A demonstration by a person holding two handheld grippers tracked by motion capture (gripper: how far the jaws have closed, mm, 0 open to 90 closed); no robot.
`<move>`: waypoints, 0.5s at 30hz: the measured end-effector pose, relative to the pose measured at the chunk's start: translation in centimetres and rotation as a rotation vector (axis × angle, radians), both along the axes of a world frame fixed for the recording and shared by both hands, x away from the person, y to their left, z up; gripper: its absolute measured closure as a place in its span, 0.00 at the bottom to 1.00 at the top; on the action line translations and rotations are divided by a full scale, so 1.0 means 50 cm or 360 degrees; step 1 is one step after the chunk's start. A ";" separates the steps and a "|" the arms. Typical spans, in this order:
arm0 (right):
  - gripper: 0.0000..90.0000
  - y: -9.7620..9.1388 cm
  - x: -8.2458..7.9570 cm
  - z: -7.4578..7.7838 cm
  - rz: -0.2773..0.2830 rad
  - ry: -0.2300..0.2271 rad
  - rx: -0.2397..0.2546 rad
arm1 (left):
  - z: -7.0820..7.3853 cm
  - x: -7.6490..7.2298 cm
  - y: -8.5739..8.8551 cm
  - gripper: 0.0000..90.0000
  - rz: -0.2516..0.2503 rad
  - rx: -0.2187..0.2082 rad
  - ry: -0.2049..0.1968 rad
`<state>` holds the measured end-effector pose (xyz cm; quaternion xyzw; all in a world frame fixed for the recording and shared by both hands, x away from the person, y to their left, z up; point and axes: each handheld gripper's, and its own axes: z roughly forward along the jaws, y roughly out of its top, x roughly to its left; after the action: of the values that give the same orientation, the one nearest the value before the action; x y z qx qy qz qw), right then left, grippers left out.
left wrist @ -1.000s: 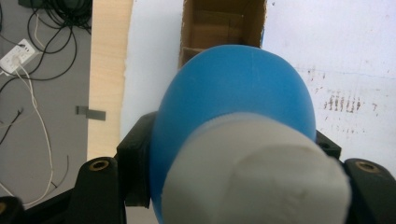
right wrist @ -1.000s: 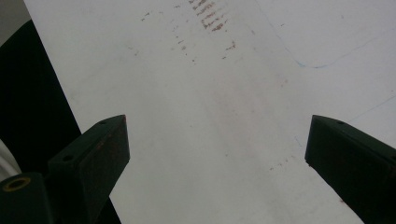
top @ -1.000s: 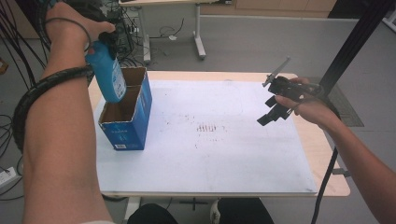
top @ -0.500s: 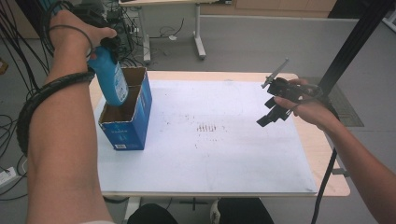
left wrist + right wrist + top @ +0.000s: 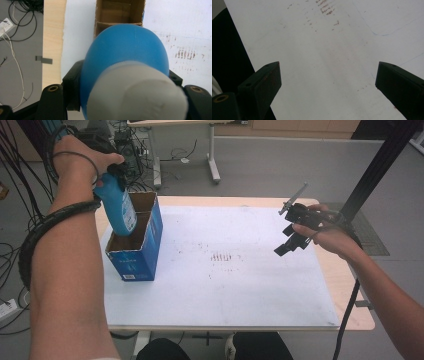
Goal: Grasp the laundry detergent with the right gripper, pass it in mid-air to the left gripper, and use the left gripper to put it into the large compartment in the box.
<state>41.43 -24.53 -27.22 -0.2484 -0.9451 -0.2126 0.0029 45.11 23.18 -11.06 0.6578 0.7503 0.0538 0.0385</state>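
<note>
Grey flooring with loose cables surrounded a wooden table [image 5: 350, 285] covered by a white sheet [image 5: 240, 285] marked with small reddish-brown stains [image 5: 223, 256]. At the far left of the sheet stood an open blue cardboard box [image 5: 134, 260], its brown interior split by a divider. The left gripper [image 5: 112, 170] was clamped on a blue bottle [image 5: 117, 210] near its grey cap [image 5: 140, 92], with one black jaw on each side of the neck. That bottle hung base-down, directly below the gripper, its lower end inside the box opening at the nearer compartment. In the left gripper view, the bottle body [image 5: 125, 50] covered most of the box mouth beyond the jaws. The right gripper [image 5: 287, 245] was held above the right part of the sheet, well apart from the box. Its jaws stood wide apart with bare sheet between them.
</note>
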 end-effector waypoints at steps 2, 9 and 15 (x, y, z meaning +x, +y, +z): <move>0.07 0.000 0.000 -0.001 0.0001 -0.0002 -0.0007 | -0.001 0.000 0.000 0.40 -0.0002 0.0000 -0.0001; 0.07 0.000 0.000 -0.002 0.0004 -0.0001 -0.0011 | -0.016 0.002 0.000 0.40 -0.0001 -0.0006 0.0003; 0.07 0.000 -0.001 -0.002 0.0002 0.0005 -0.0011 | -0.031 0.005 -0.003 0.40 -0.0009 -0.0008 0.0014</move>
<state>41.41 -24.52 -27.31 -0.2482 -0.9459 -0.2090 0.0037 45.37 23.05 -12.62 0.6600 0.7488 0.0488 0.0370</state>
